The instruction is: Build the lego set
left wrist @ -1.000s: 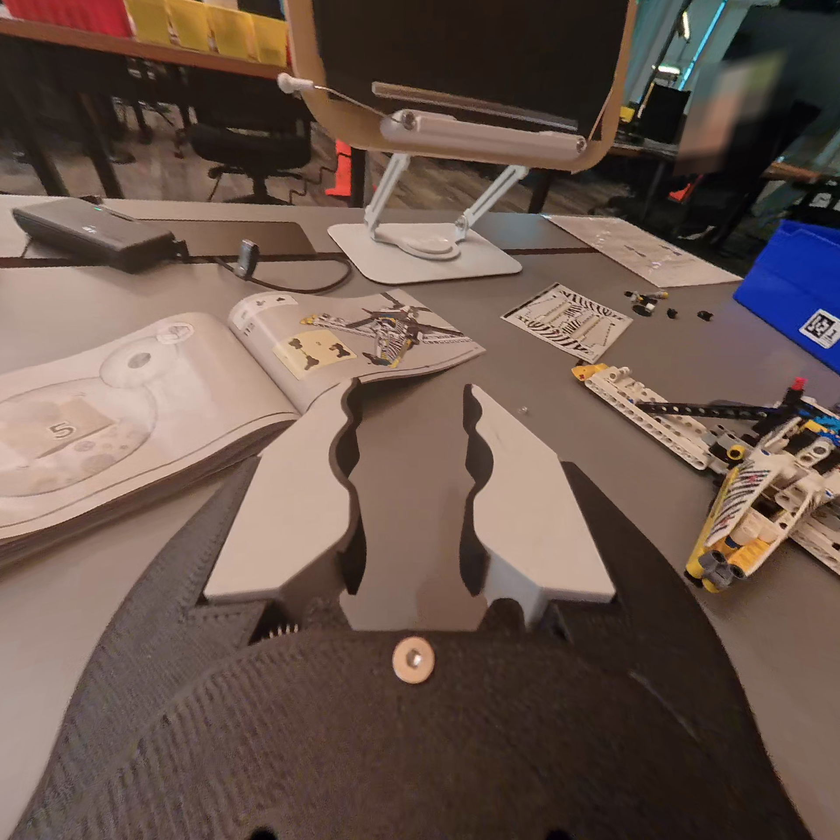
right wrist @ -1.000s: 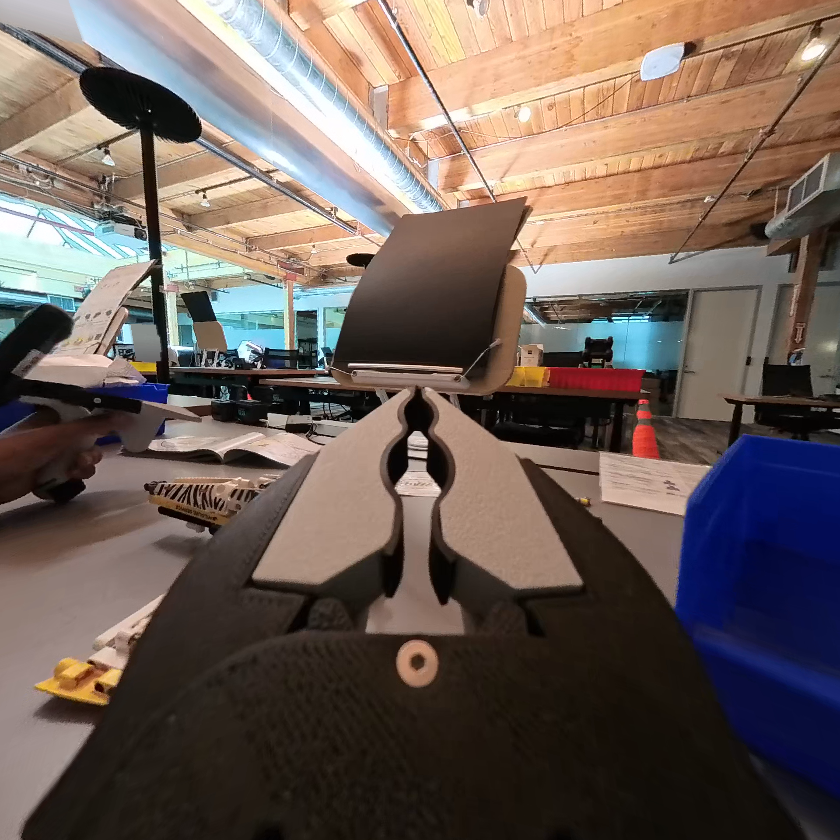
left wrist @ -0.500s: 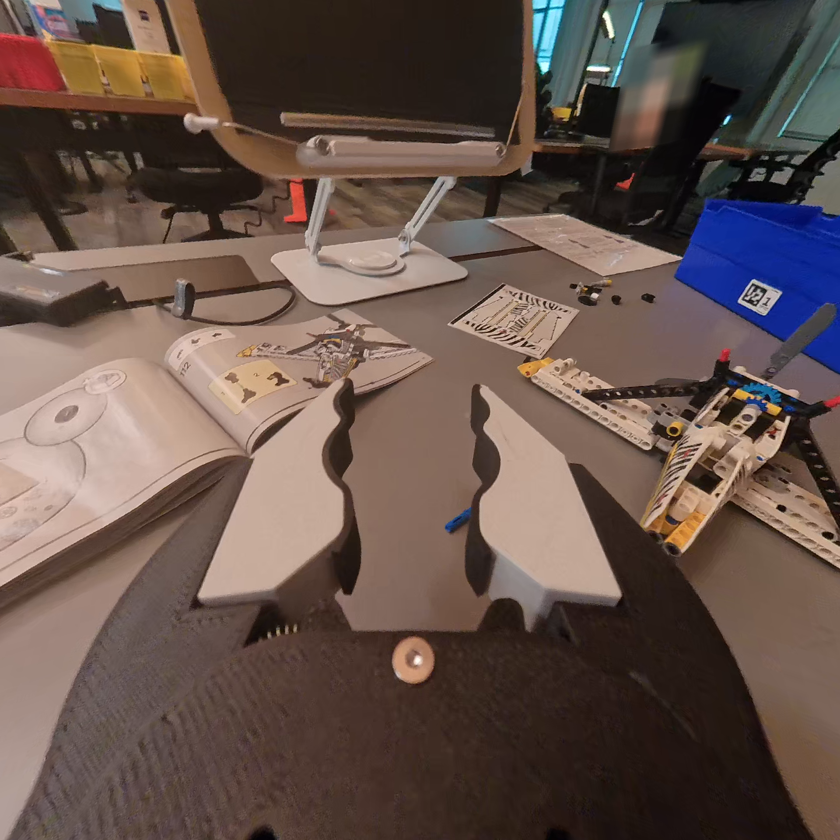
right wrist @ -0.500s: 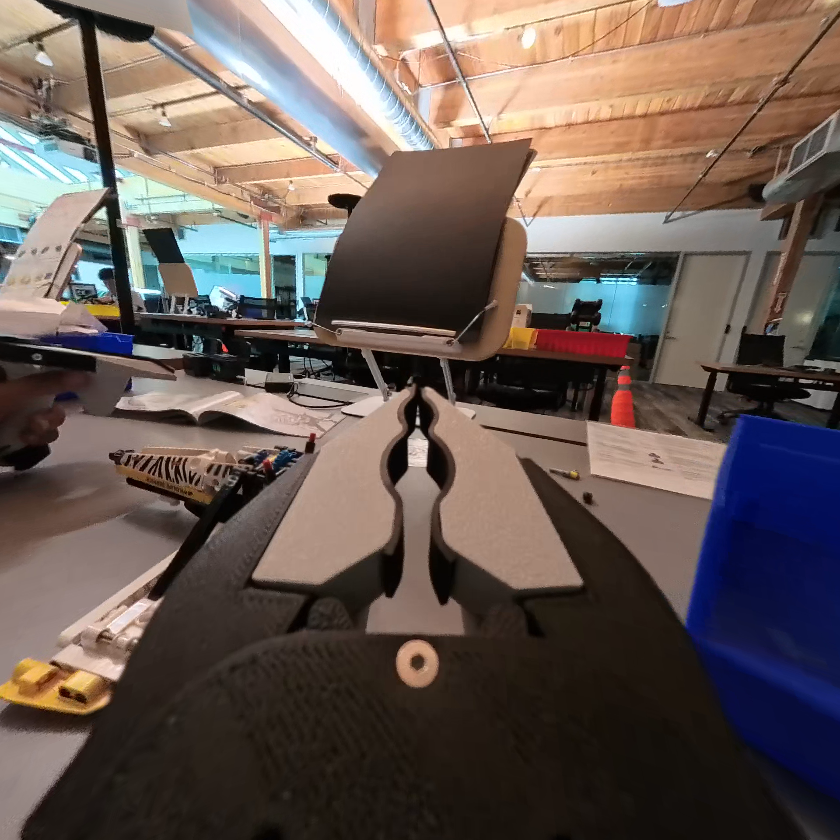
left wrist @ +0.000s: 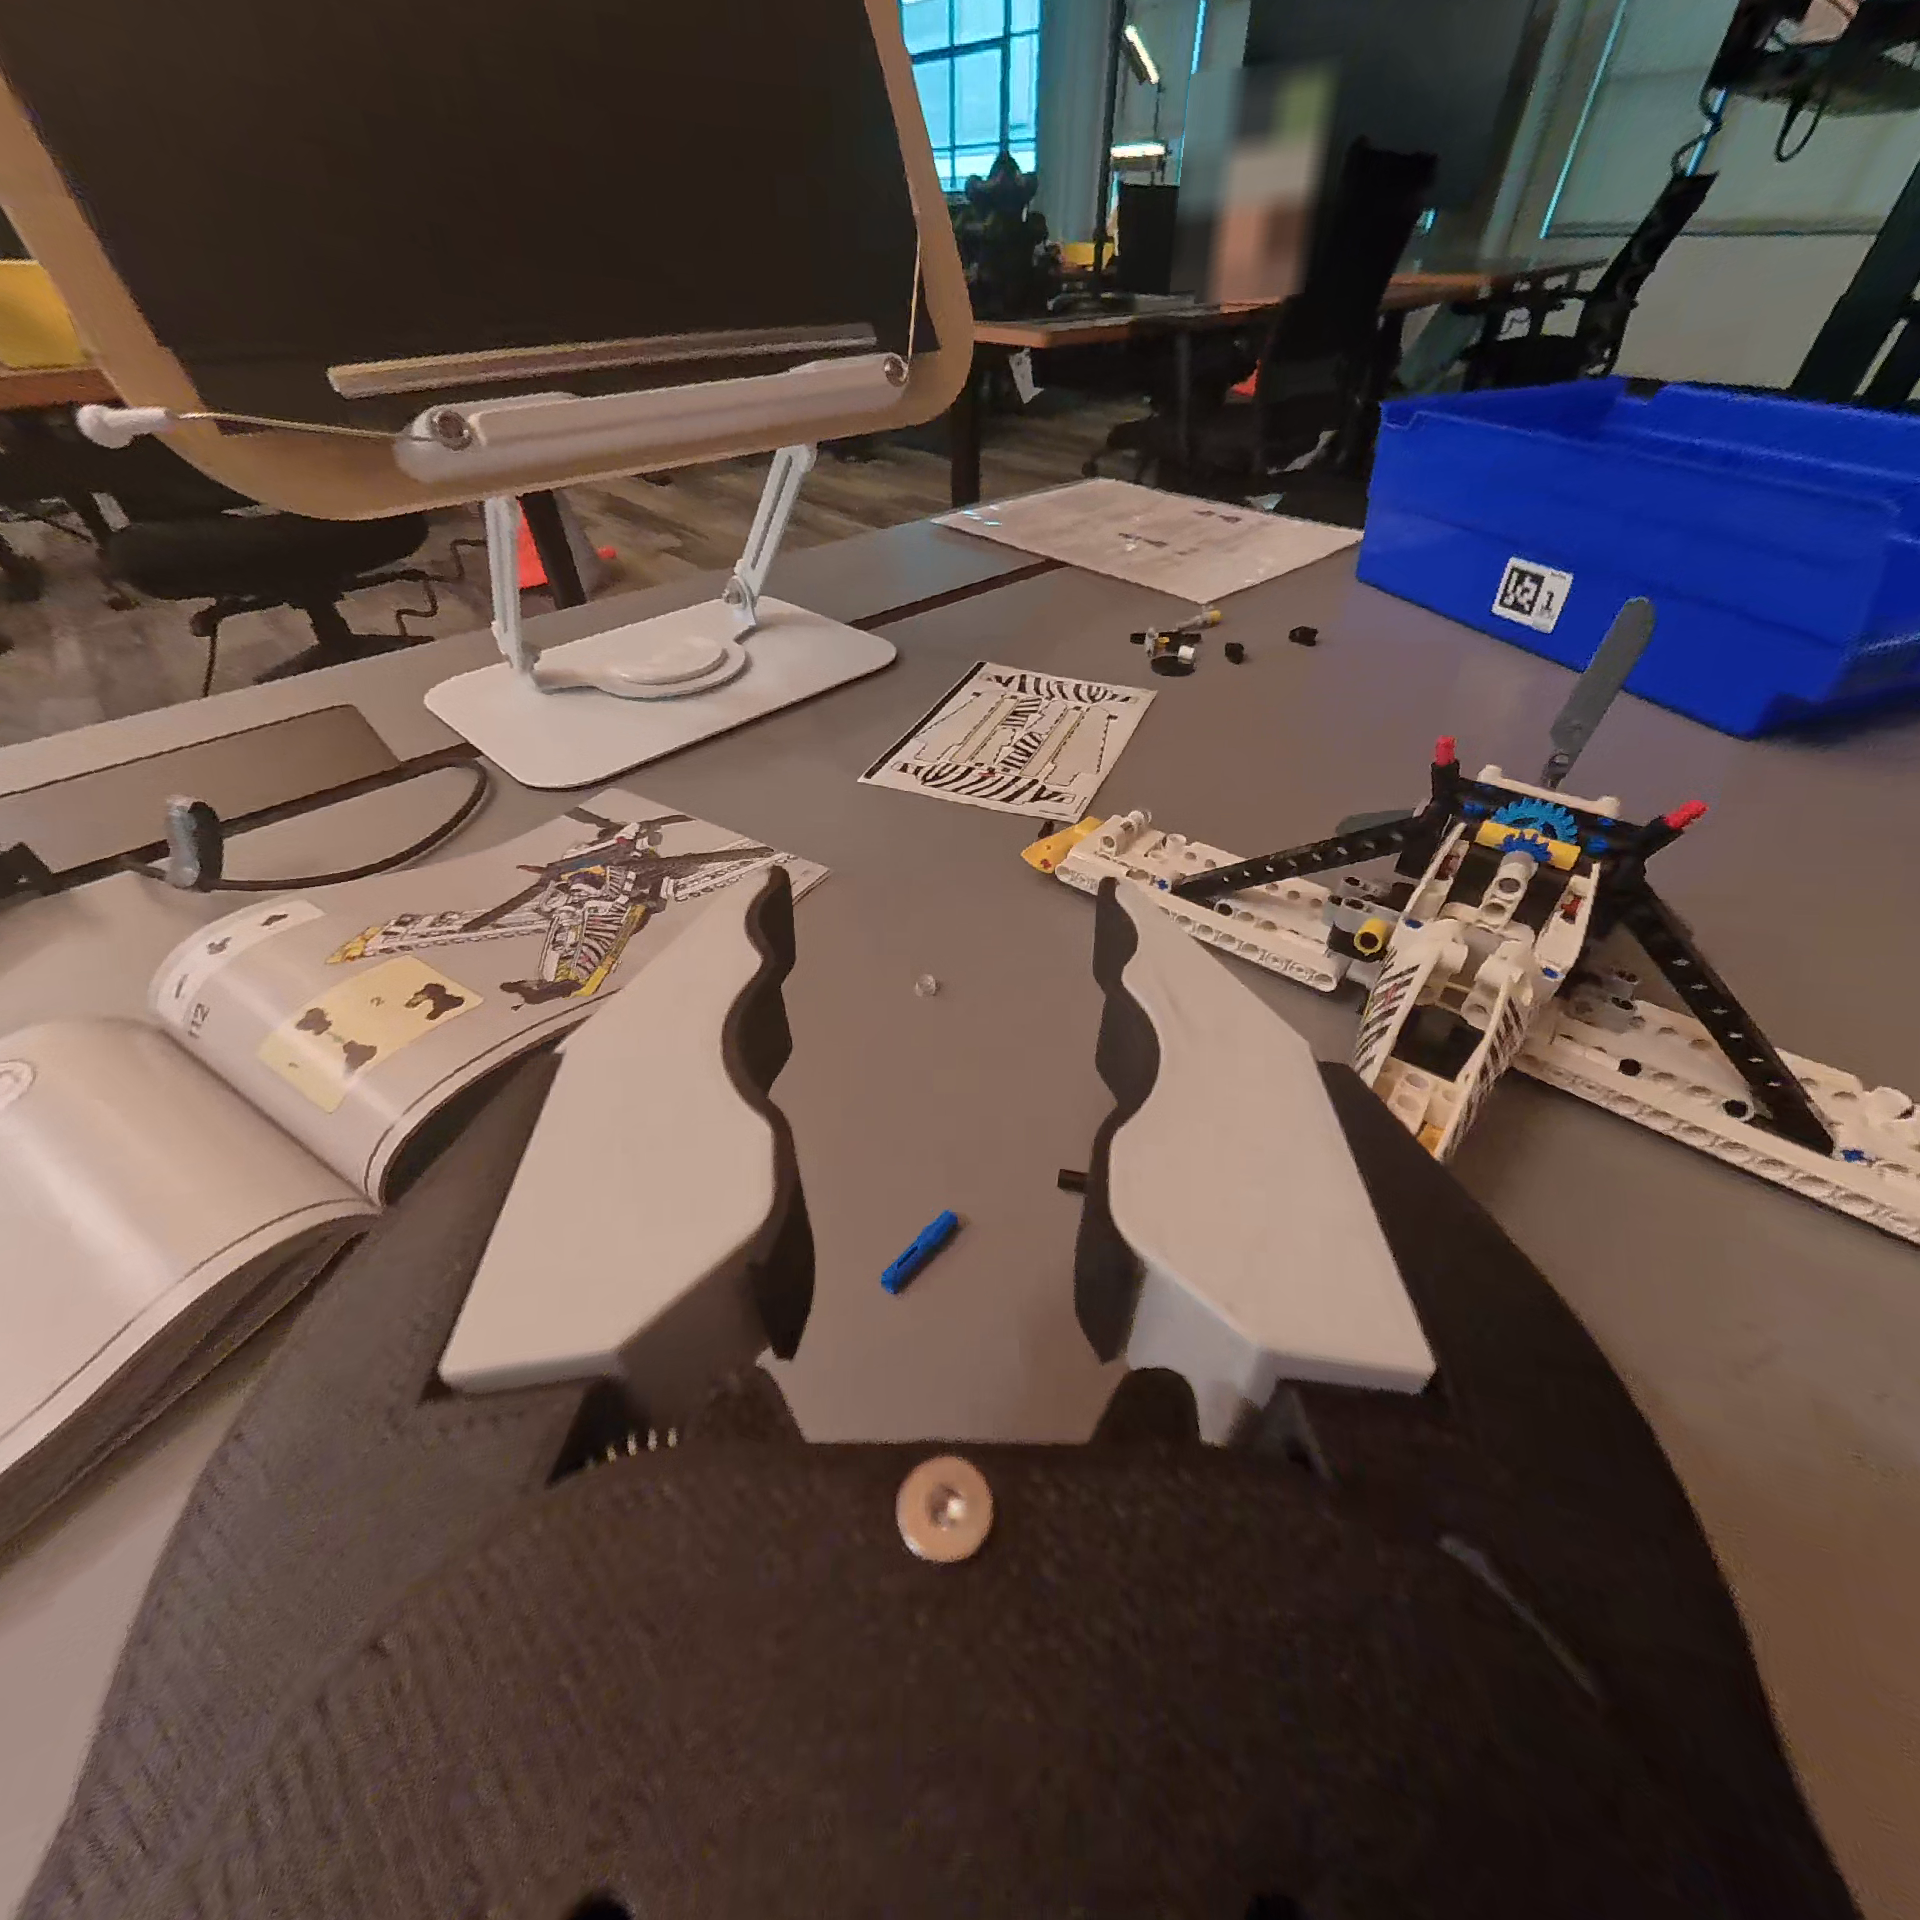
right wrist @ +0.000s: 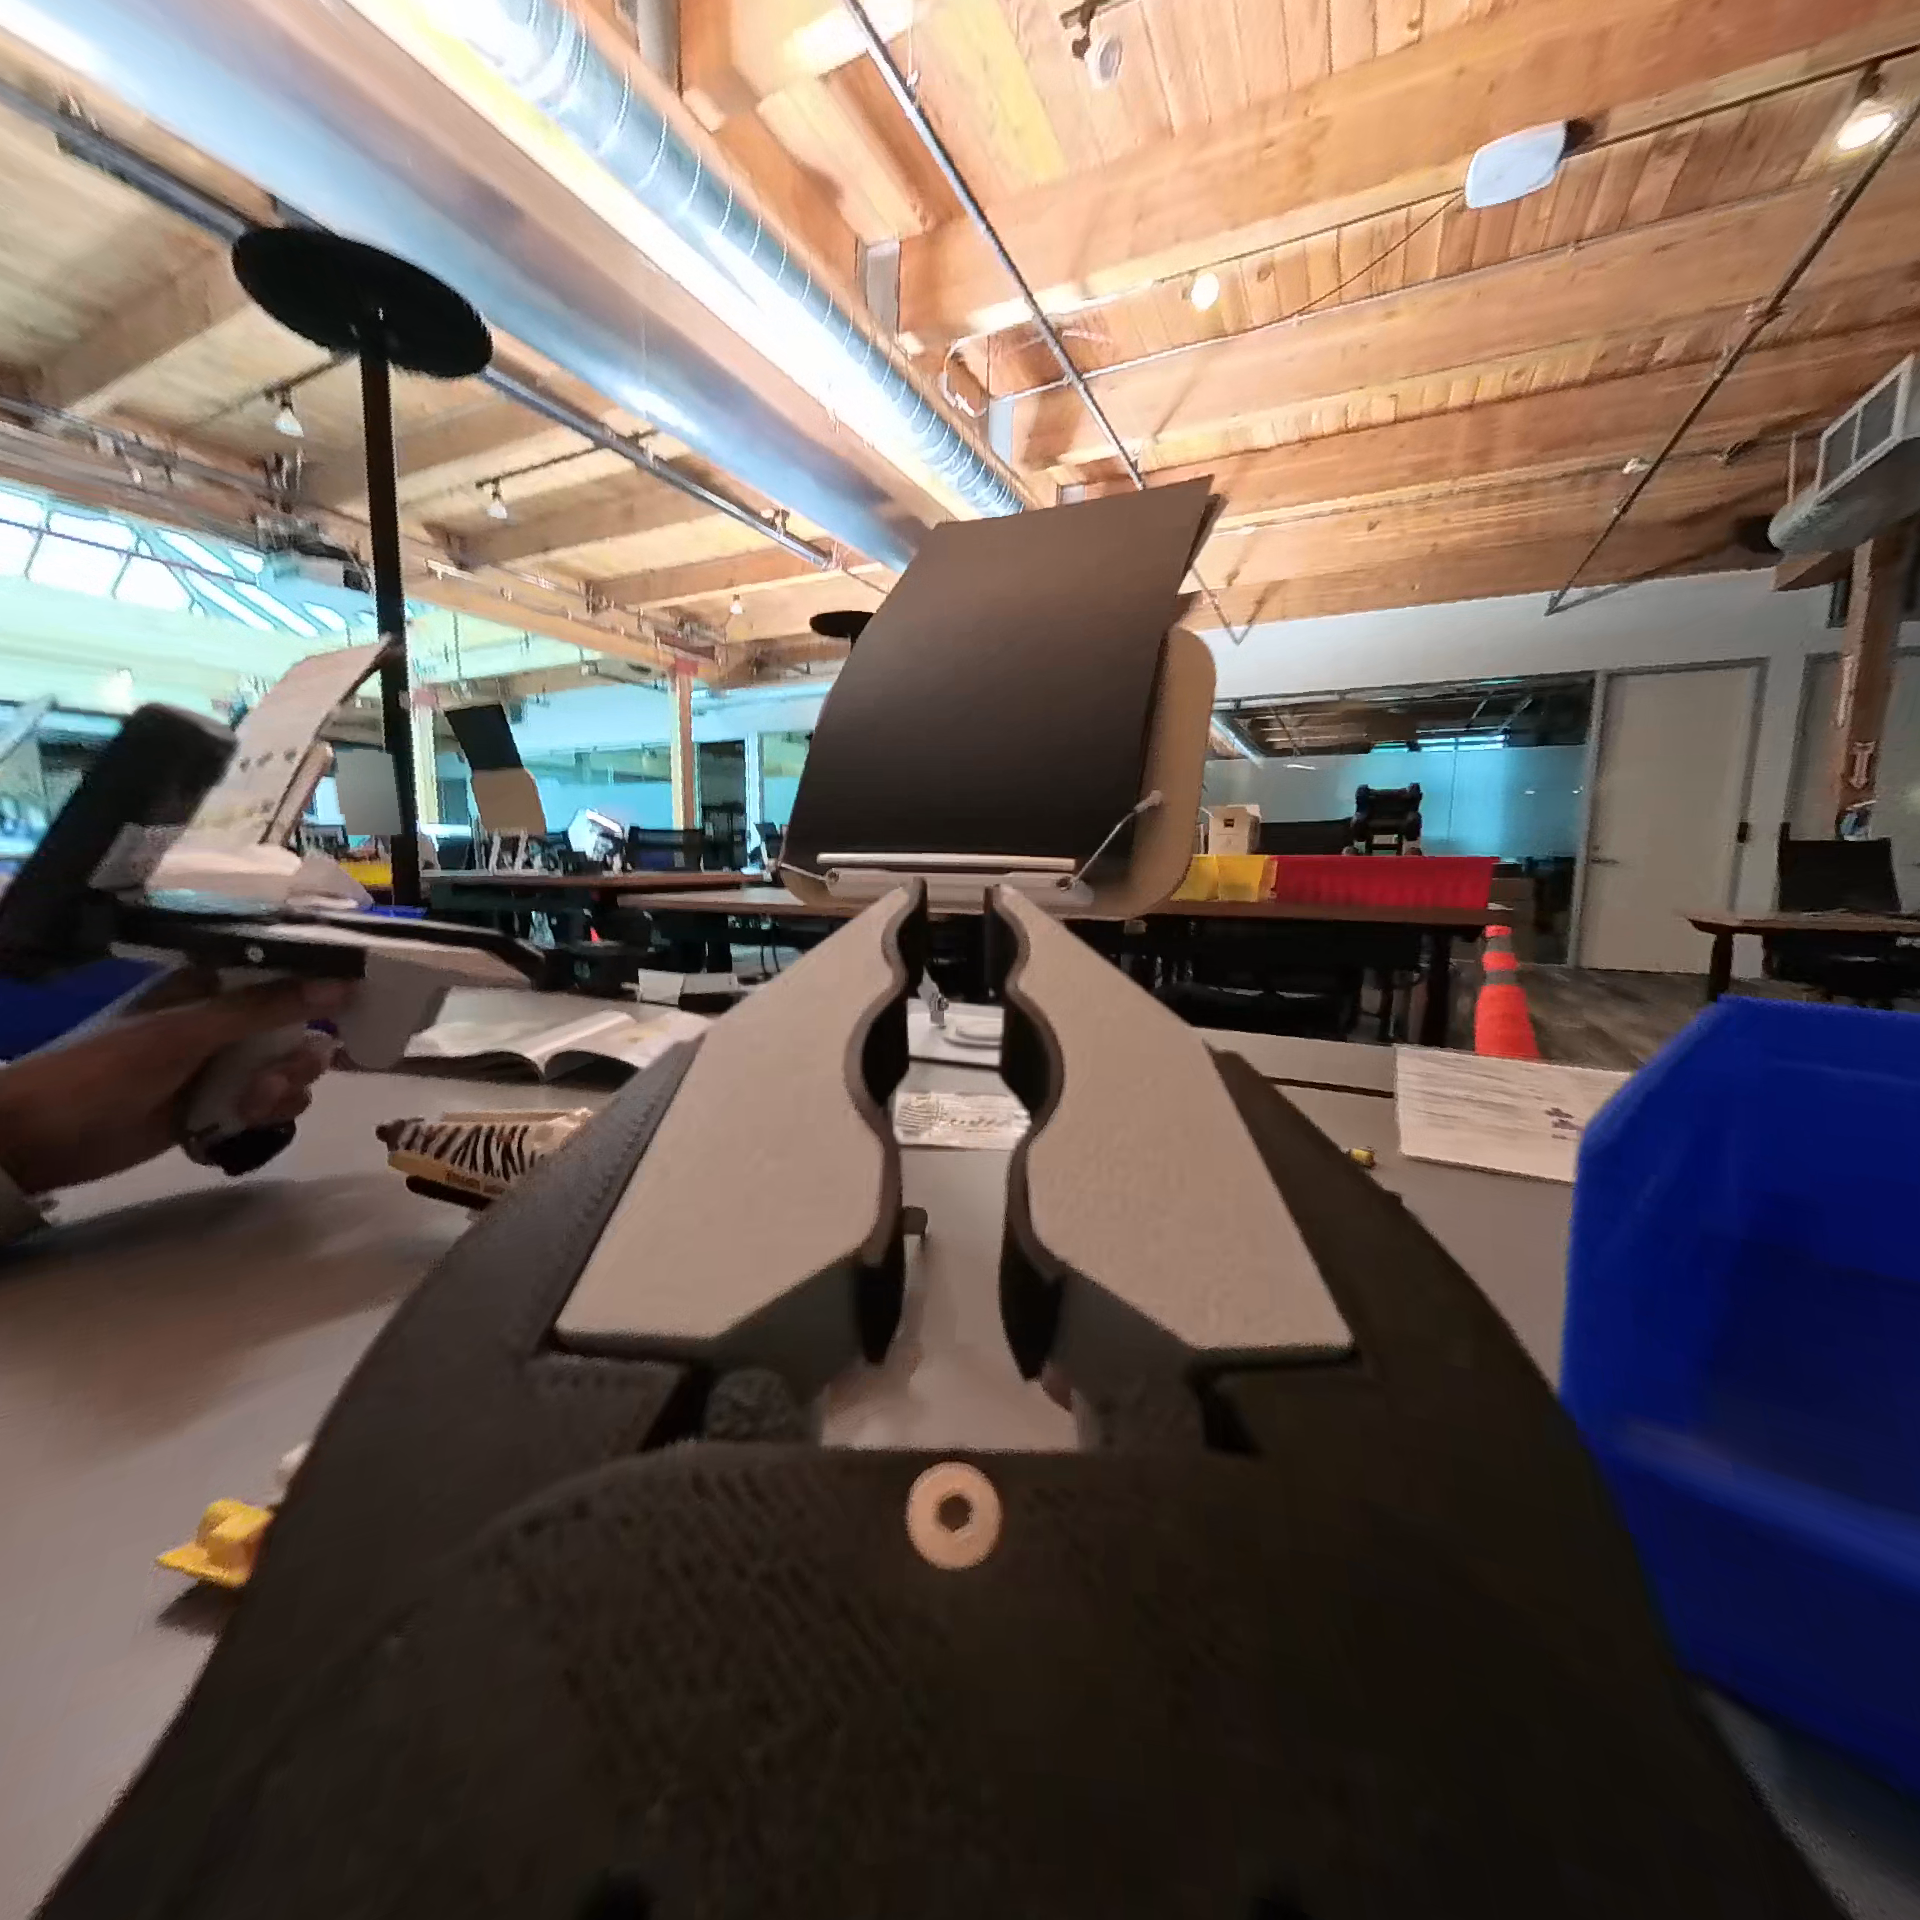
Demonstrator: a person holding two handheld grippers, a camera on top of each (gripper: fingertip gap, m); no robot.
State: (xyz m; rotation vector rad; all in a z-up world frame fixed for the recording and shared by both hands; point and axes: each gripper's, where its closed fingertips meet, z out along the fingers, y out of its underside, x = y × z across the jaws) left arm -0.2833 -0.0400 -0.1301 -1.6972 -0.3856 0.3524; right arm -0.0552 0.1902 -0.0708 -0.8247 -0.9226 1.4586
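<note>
The lego plane (left wrist: 1475, 956), part-built with zebra-striped panels, is laid on the grey table (left wrist: 1714, 1455) to the right of the left gripper (left wrist: 940, 904), whose fingers are held wide apart with nothing between them. A small blue pin (left wrist: 918, 1251) is seen on the table in the gap between those fingers (untouched by either). An open instruction booklet (left wrist: 312, 1039) is spread to the left. Farther off, a sticker sheet (left wrist: 1013, 736), a few loose small pieces (left wrist: 1179, 644), a book stand (left wrist: 582, 416) and a blue bin (left wrist: 1662, 540) are set. The right gripper (right wrist: 958, 904) is held slightly parted and empty.
</note>
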